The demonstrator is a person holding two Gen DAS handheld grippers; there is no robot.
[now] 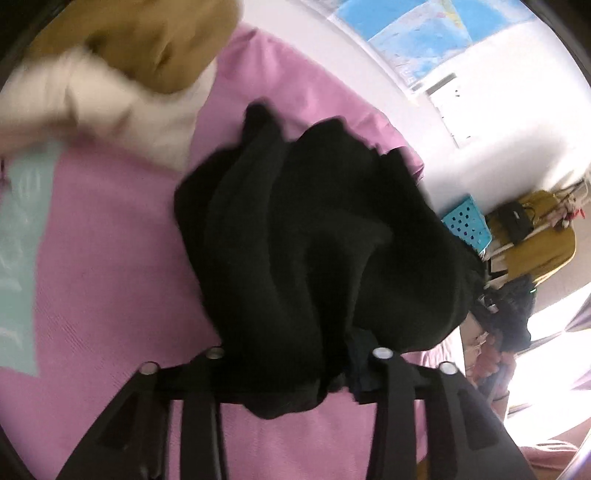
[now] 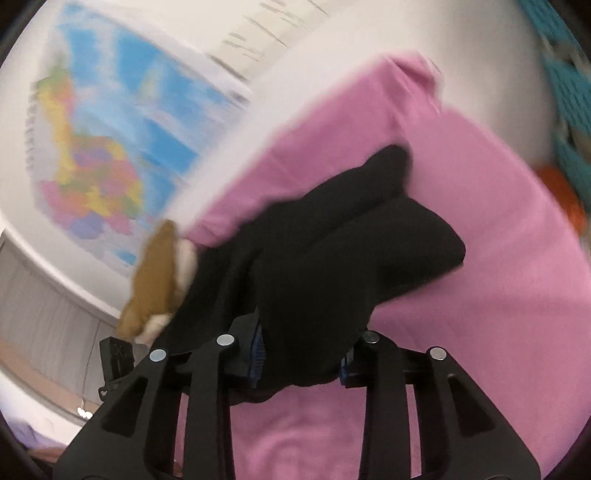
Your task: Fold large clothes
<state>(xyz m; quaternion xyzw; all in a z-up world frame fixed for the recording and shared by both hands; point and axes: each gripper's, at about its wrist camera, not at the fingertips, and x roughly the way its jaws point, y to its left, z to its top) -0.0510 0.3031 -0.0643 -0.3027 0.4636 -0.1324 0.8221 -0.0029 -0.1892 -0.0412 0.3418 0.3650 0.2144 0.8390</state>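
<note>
A black garment (image 1: 317,236) lies bunched in thick folds on a pink bedsheet (image 1: 110,280), and both grippers have hold of it at its near edge. In the left wrist view the left gripper (image 1: 295,373) has its jaws drawn in on a gathered wad of the dark cloth, which fills the gap between them and spills below the crossbar; the rest of the garment rises away from the jaws in a rumpled heap toward the far side of the bed. Beyond it, blurred, a mustard-brown cloth (image 1: 155,40) and a cream cloth (image 1: 122,107) lie on the sheet near its far left part, and a pale mint patch (image 1: 22,236) shows at the left edge. To the right, off the bed, stand a turquoise perforated basket (image 1: 467,225) and a mustard bag (image 1: 535,240) against a white wall that bears a map (image 1: 410,33). In the right wrist view the right gripper (image 2: 299,354) is likewise clamped on a fold of the black garment (image 2: 332,258), with the cloth packed between its jaws and hanging just under them. From there the fabric stretches up and away over the pink bedsheet (image 2: 480,295). The mustard-brown cloth (image 2: 155,273) shows at the garment's left side, and the map (image 2: 110,136) is smeared by motion blur.
</note>
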